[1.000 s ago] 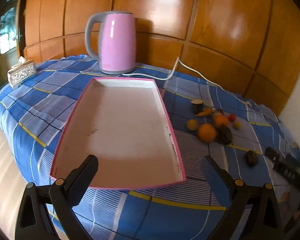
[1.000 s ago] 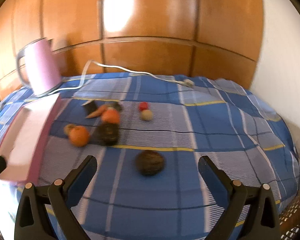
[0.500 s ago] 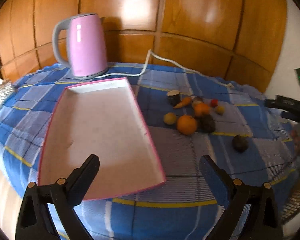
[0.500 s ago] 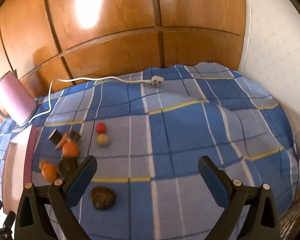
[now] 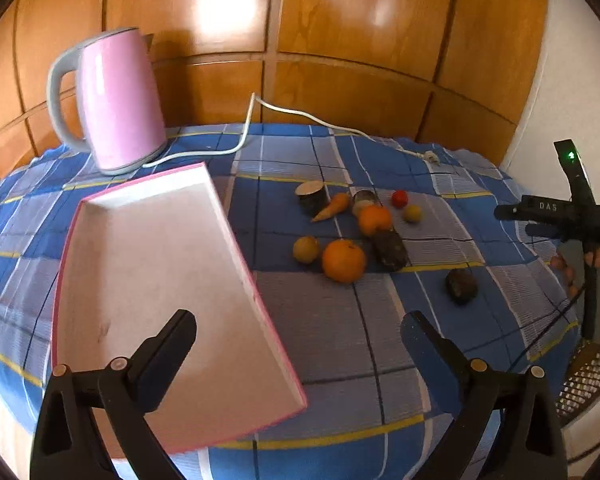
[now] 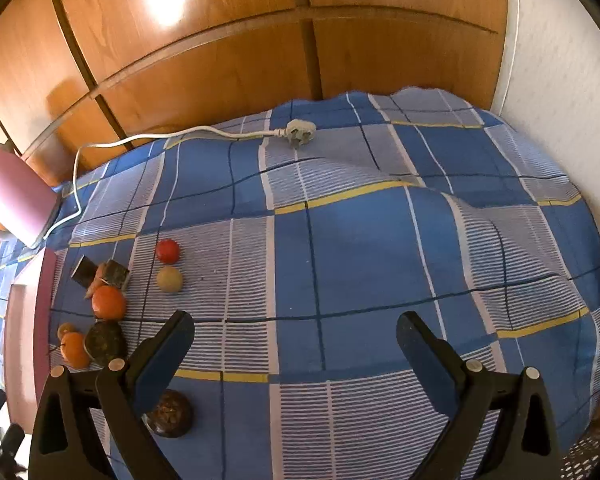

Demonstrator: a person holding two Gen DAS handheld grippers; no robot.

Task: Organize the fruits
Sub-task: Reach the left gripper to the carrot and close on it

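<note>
Fruits (image 5: 343, 260) nearer centre, tray (image 5: 156, 280) shifted left

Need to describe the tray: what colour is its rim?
Pink rim around a white inside; clearest in the left wrist view.

At the upper left of my left view I see a pink electric kettle (image 5: 118, 100) with a grey handle, standing on the blue checked tablecloth (image 5: 328, 332). Its white power cord (image 5: 260, 114) snakes rightward across the cloth. In my right view the cord ends in an unplugged white plug (image 6: 300, 133) lying at upper centre. Glossy wooden wall panels (image 5: 340, 32) fill the top, and a white wall (image 6: 560, 60) closes the right edge.
</note>
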